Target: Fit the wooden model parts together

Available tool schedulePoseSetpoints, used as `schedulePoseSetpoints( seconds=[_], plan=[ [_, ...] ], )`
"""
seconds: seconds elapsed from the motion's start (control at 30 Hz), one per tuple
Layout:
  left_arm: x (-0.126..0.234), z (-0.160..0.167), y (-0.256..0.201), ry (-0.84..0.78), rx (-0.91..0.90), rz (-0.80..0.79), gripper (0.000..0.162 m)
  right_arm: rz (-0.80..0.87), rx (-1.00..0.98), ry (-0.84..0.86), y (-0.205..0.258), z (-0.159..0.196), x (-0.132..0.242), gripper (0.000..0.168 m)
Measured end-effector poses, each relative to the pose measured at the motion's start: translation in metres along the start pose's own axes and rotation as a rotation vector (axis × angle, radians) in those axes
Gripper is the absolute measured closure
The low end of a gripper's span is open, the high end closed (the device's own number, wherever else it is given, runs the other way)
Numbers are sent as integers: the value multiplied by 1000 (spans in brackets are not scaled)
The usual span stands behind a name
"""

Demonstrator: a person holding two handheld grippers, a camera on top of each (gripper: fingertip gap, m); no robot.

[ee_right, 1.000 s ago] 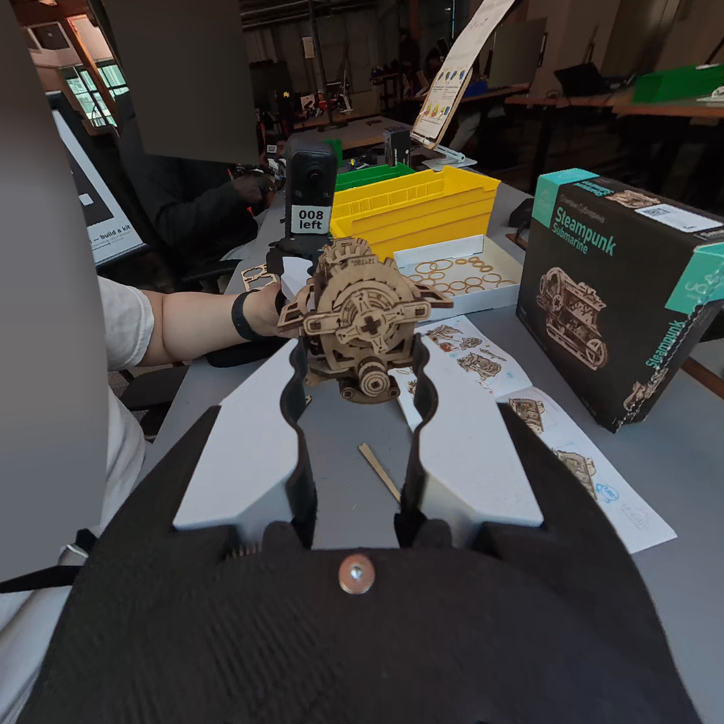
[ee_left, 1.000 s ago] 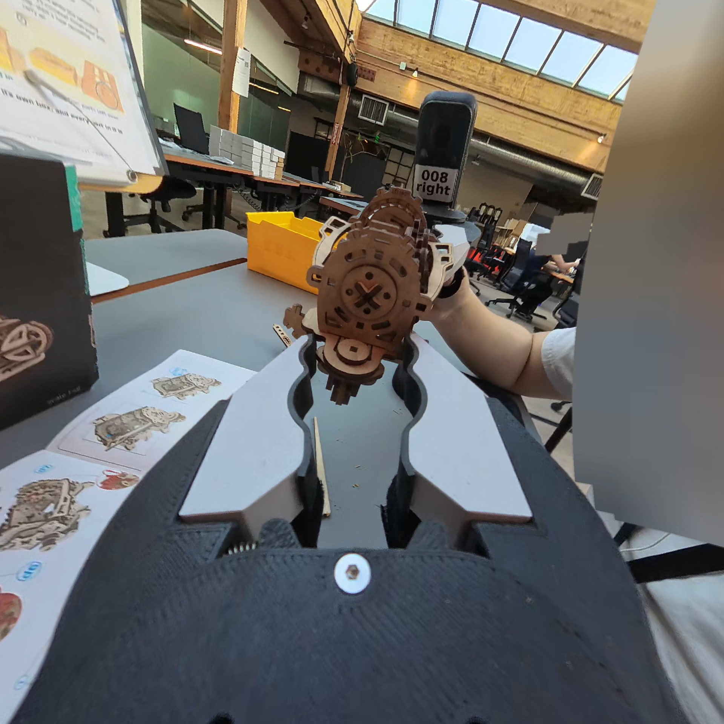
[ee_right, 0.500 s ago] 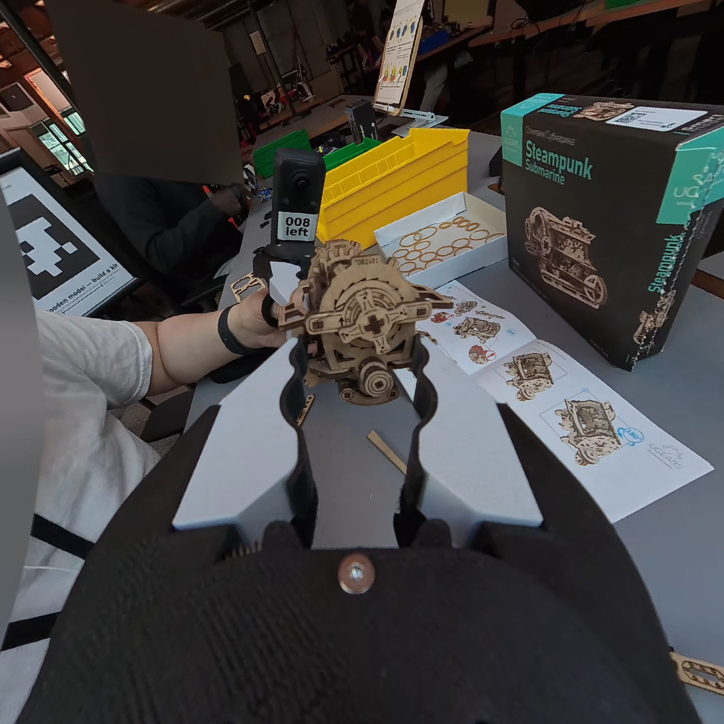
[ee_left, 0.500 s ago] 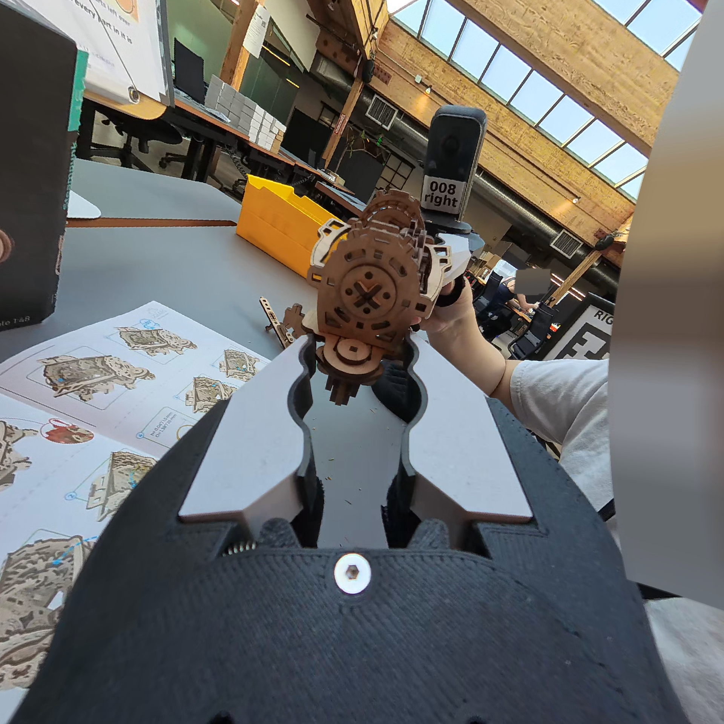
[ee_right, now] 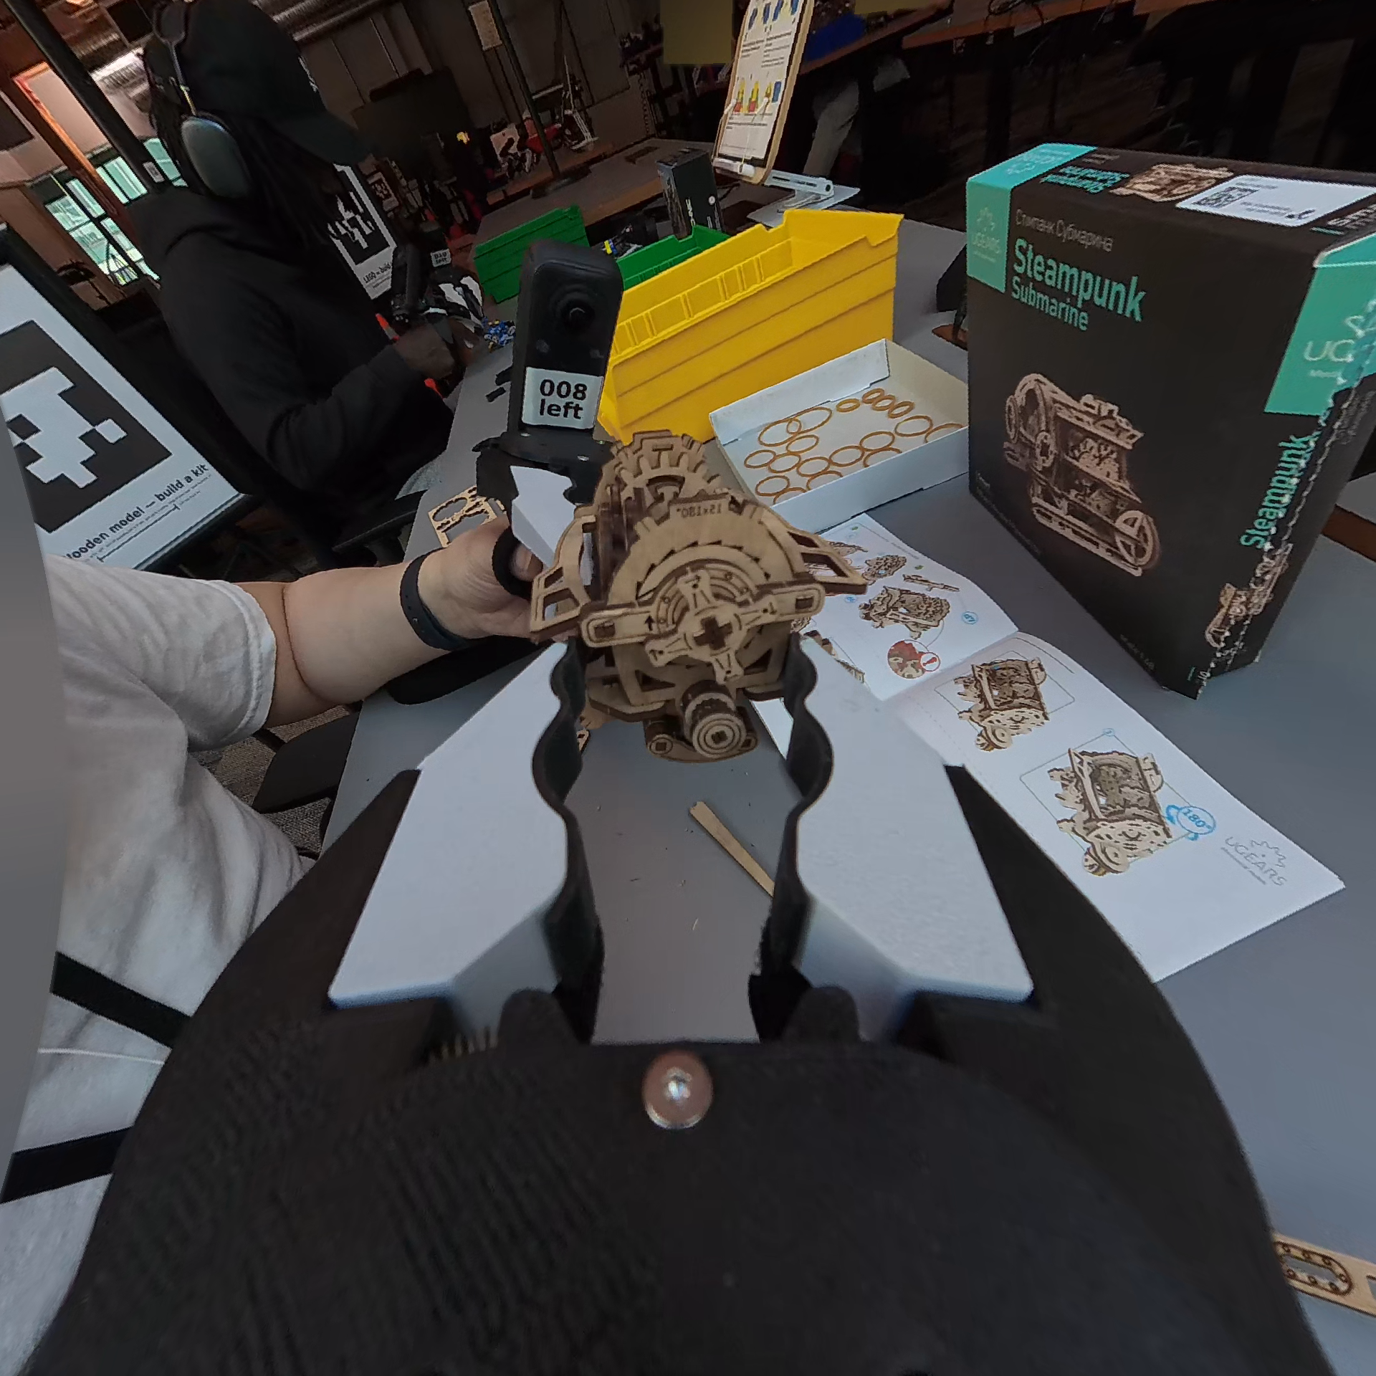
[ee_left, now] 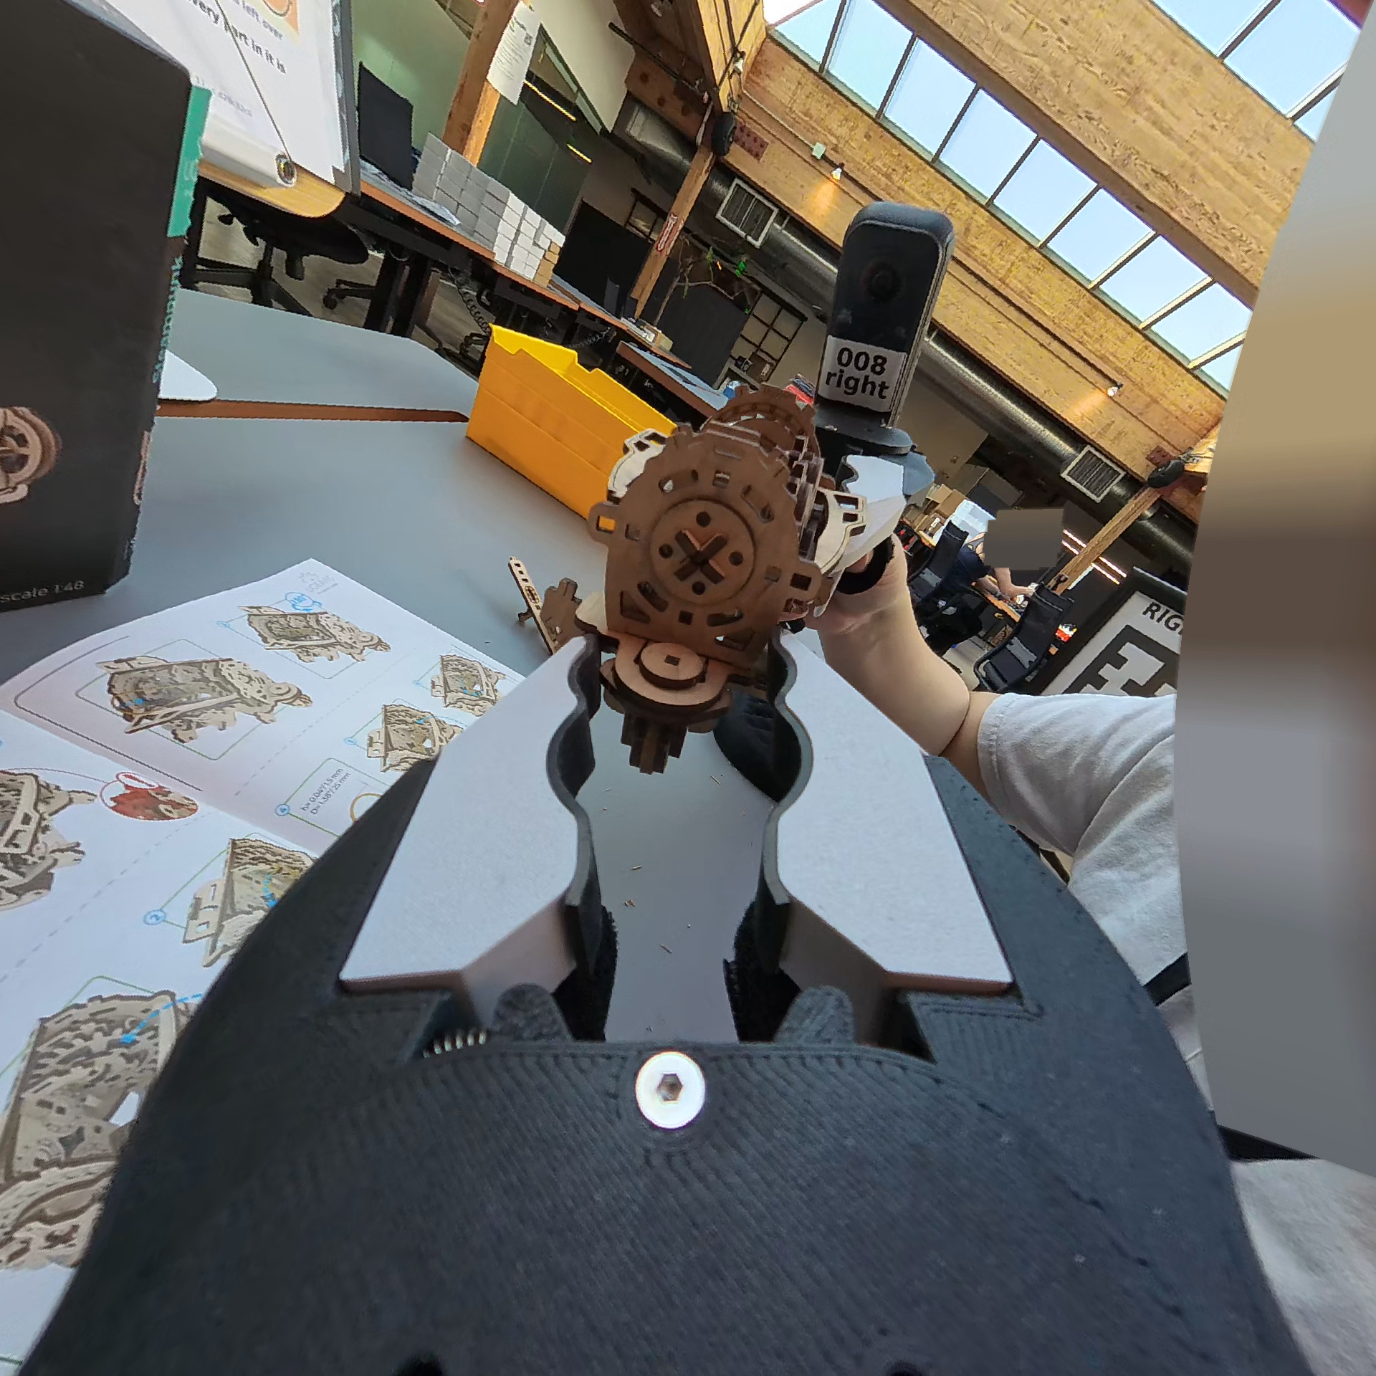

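Here both tools, left [ee_left: 679, 655] and right [ee_right: 681, 663], clamp the wooden model [ee_right: 685, 596], hiding its sides.

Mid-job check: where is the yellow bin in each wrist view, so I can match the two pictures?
Left wrist view: yellow bin sits upper centre-left, behind and left of the wooden model.
Right wrist view: yellow bin sits upper centre, behind and right of the wooden model.
Shared landmark: the wooden model, gripped from both ends.

Bright skylight daylight, sharp, wide-angle edge distortion.
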State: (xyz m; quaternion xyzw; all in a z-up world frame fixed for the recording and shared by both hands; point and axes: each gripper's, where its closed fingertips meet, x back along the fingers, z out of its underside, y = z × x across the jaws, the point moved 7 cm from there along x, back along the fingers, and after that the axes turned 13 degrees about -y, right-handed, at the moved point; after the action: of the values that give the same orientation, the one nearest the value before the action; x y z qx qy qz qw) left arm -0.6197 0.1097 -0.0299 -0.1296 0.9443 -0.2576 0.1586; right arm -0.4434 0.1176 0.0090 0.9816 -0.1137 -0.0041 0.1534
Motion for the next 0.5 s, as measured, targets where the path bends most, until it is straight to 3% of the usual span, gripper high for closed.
schedulePoseSetpoints(
  seconds=[0.5],
  plan=[
    [-1, -1, -4, 23, -131, -17, 120, -30, 32, 37, 2, 0, 2, 115]
  ],
)
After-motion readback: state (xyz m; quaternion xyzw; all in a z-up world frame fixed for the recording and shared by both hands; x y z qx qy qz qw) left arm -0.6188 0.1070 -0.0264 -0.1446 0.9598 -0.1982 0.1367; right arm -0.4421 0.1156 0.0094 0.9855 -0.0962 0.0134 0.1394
